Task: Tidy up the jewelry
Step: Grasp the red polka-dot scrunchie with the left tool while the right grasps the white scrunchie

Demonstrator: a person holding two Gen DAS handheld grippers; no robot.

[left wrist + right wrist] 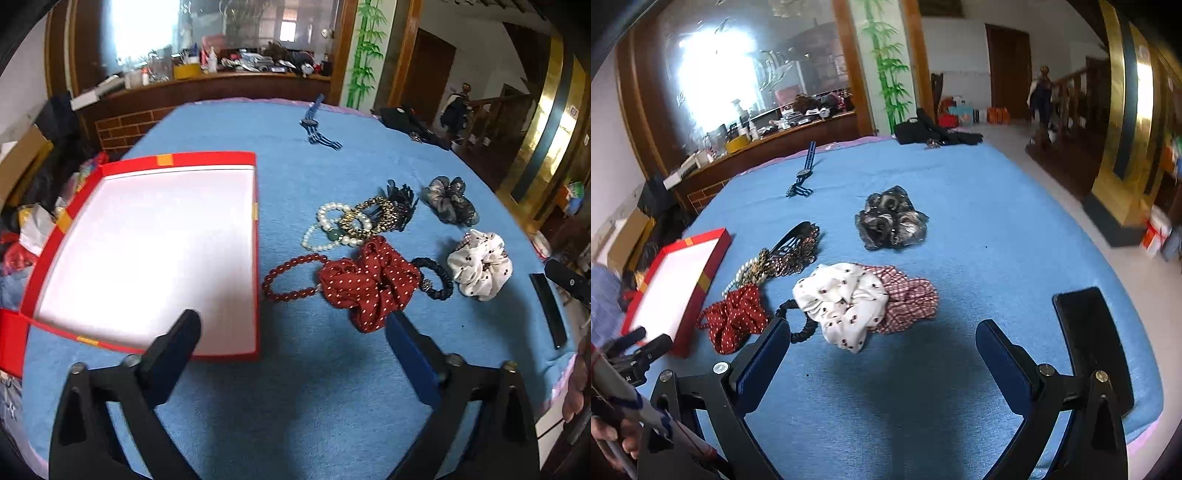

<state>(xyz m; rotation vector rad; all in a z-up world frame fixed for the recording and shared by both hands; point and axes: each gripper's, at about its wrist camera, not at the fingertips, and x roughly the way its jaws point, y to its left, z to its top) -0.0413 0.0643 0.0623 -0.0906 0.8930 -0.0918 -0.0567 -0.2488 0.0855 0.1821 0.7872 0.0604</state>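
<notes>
A red box with a white inside (147, 254) lies open on the blue cloth at the left; it also shows in the right wrist view (676, 280). Beside it lie a red bead bracelet (291, 275), a red dotted scrunchie (369, 282), pearl bracelets (334, 227), a leopard band (376, 218), a black hair tie (437, 278), a white scrunchie (480, 262) and a grey scrunchie (450, 201). My left gripper (295, 325) is open and empty, above the cloth in front of the red scrunchie. My right gripper (882, 332) is open and empty, just short of the white scrunchie (846, 302), which lies on a checked scrunchie (912, 299).
A blue watch (317, 129) lies far back on the cloth. A black phone (1093, 343) lies at the right edge by my right gripper. Dark items (934, 133) sit at the far table edge. A cluttered counter (221, 70) stands behind the table.
</notes>
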